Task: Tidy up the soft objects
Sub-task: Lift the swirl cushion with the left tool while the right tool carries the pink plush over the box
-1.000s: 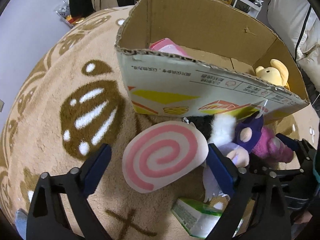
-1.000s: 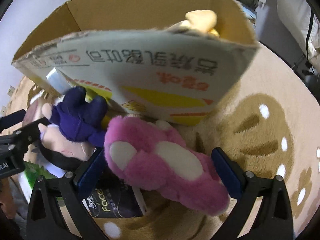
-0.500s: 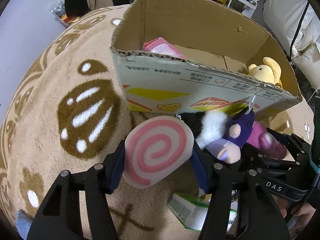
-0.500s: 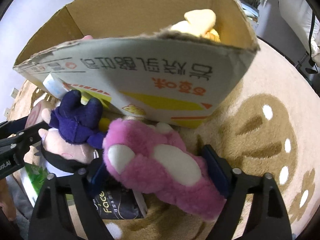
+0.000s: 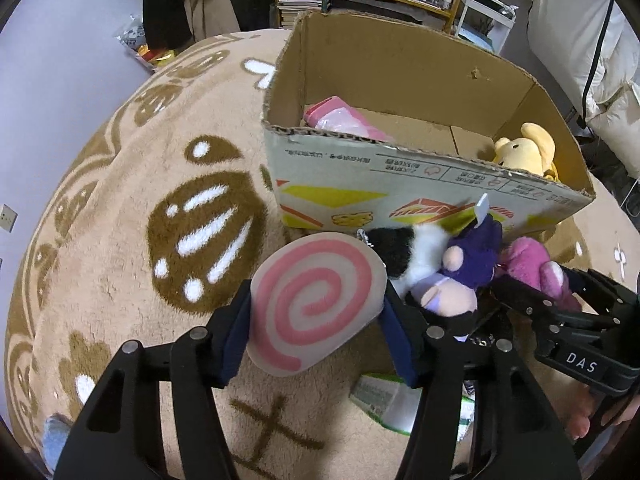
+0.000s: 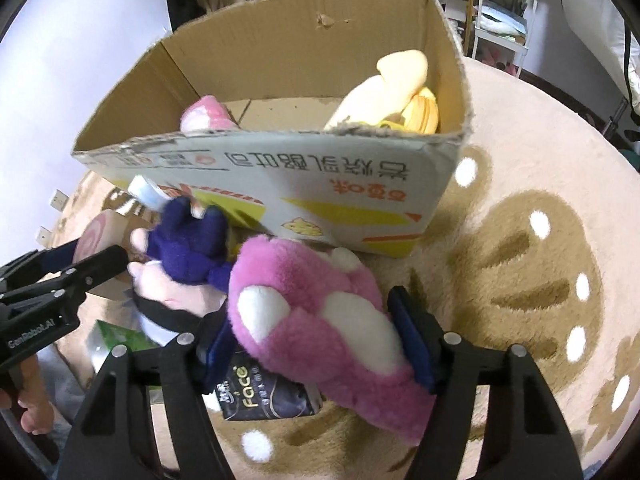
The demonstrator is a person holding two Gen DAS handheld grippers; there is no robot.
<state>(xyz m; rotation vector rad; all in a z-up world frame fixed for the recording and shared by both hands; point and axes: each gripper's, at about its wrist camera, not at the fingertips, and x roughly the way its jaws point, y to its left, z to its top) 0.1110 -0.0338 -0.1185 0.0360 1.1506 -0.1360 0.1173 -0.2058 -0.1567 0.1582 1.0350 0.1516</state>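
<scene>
We have the left gripper (image 5: pixel 316 336) clamped on the swirl cushion (image 5: pixel 316 300), a flat pink-and-white spiral disc, and the right gripper (image 6: pixel 316 340), its jaws just closing, squeezing the pink plush (image 6: pixel 320 320), fluffy with white patches, both just before the cardboard box (image 5: pixel 400 188) on the rug (image 5: pixel 120 240)

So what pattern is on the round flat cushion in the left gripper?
A pink spiral on a pale cream ground; the round cushion shows best in the left wrist view.
</scene>
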